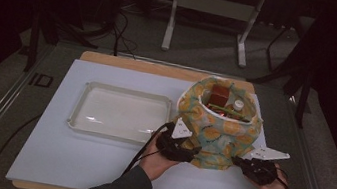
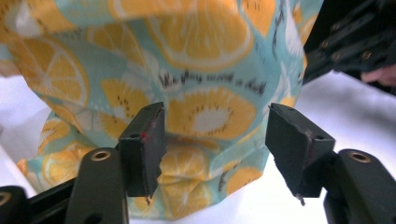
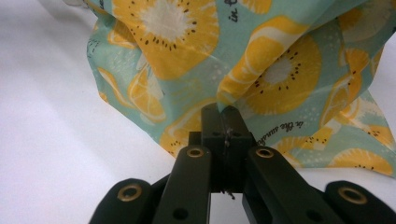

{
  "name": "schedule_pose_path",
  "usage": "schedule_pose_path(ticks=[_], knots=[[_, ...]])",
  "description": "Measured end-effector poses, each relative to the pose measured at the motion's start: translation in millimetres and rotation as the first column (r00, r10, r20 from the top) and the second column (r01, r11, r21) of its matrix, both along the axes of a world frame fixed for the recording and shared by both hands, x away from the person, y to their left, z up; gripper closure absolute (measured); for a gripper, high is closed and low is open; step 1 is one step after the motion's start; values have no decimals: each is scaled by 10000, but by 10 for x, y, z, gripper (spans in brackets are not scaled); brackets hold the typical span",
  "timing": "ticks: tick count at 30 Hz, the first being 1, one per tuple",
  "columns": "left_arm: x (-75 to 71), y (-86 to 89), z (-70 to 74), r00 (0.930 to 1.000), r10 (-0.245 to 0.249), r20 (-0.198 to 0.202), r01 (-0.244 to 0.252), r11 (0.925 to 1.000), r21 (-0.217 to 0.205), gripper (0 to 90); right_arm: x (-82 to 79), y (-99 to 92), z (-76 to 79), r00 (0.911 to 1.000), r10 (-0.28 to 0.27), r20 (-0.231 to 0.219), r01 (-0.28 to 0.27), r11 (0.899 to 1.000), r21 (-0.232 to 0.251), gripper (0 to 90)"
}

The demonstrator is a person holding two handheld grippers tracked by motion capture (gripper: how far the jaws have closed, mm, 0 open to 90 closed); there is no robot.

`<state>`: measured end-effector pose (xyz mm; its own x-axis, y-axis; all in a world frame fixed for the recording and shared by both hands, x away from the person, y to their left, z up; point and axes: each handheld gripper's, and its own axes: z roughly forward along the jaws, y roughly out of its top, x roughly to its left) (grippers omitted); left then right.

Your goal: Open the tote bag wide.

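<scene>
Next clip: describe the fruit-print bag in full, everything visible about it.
The bag is soft cloth, teal with orange citrus slices and some dark lettering. It stands upright on the white board, right of the tray, mouth open with a pale lining, holding a brown box, a small capped bottle and other items. The right hand-held gripper pinches a fold low on its side. The left hand-held gripper is open just in front of it.

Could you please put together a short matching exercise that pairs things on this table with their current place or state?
Things:
1. left gripper
2. right gripper
3. white tray
4. small bottle

States:
A. standing inside the fruit-print bag
B. jaws apart, facing the bag
C. jaws pinched on the bag's cloth
D. left of the bag, nothing in it

Pairs: 1-B, 2-C, 3-D, 4-A
</scene>
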<state>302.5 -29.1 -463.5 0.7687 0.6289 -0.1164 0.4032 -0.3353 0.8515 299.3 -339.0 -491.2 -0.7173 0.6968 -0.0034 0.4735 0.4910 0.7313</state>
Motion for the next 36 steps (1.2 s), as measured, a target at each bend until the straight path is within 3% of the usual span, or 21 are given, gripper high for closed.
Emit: schedule_pose_path(ticks=[6, 10, 11, 13, 14, 15, 17, 20, 26, 31, 34, 36], knots=[[45, -29, 116, 9994, 334, 53, -333, 9991, -244, 338, -2, 21, -3, 9999, 108, -8, -108, 9999, -72, 900], [86, -65, 152, 9994, 241, -241, -245, 9995, -174, 529, -3, 20, 5, 9999, 151, -41, -151, 9999, -31, 893], [88, -74, 151, 9993, 266, -264, -269, 9996, -119, 529, -5, 19, 12, 9999, 162, -42, -163, 9999, -37, 871], [97, -87, 140, 9991, 274, -329, -274, 9996, 8, 631, -8, 7, 45, 10000, 89, 13, -89, 9999, 64, 740], [97, -87, 140, 9991, 274, -329, -274, 9996, 8, 670, -8, 7, 45, 10000, 89, 13, -89, 9999, 64, 740], [110, -92, 128, 9989, 283, -378, -275, 9994, 203, 706, -7, -14, 79, 10000, 24, 60, -25, 9997, 258, 667], [114, -96, 120, 9990, 315, -316, -304, 9990, 325, 737, -7, -27, 98, 10000, -32, 94, 28, 9992, 409, 641], [120, -103, 109, 9993, 302, -232, -289, 9982, 520, 867, -16, -64, 173, 9997, -82, 242, 63, 9969, 778, 571], [83, -136, 89, 9999, 136, -53, -131, 9964, 840, 894, -36, -70, 324, 9969, -340, 715, 233, 9891, 1452, 487], [21, -172, 56, 9998, -115, 188, 93, 9936, 1127, 894, -42, -59, 419, 9900, -916, 1070, 703, 9796, 1882, 537], [-15, -193, 28, 9991, -254, 332, 212, 9924, 1210, 894, -55, -70, 444, 9866, -1115, 1191, 839, 9729, 2157, 633], [-31, -209, 8, 9988, -368, 332, 323, 9913, 1273, 894, -65, -81, 463, 9838, -1218, 1313, 905, 9707, 2226, 774]])
